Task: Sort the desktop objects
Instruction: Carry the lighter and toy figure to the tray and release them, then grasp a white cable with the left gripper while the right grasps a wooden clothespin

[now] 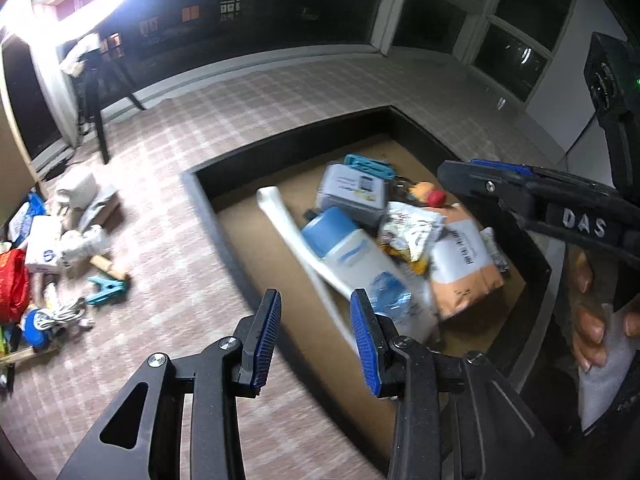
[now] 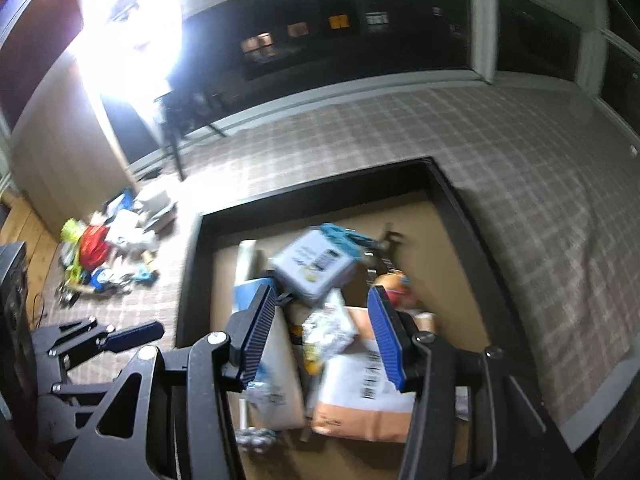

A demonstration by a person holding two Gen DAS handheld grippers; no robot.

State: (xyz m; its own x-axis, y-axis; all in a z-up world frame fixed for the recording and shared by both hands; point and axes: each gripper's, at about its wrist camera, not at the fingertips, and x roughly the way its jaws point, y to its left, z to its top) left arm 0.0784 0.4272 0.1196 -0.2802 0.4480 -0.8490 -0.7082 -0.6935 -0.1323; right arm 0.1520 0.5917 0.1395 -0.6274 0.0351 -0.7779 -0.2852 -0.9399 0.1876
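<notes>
A black-walled box (image 1: 224, 168) with a brown floor sits on the checked tablecloth and holds sorted items. Among them are a white bottle with a blue cap (image 1: 352, 256), a grey-blue case (image 1: 352, 192), an orange packet (image 1: 464, 276) and a snack bag (image 1: 412, 232). My left gripper (image 1: 316, 340) hangs open over the box's left rim with nothing between its fingers. My right gripper (image 2: 324, 336) is open above the box (image 2: 188, 280), over the snack bag (image 2: 328, 328) and orange packet (image 2: 360, 404), touching neither. The bottle (image 2: 276, 380) lies under its left finger.
A heap of loose objects lies at the left of the cloth: a red bag (image 1: 12, 284), a teal clip (image 1: 106, 290), a white cable (image 1: 66, 312), white packets (image 1: 44, 244). A hand (image 1: 588, 320) grips the right tool's handle. Dark windows and a bright lamp (image 2: 128, 28) stand behind.
</notes>
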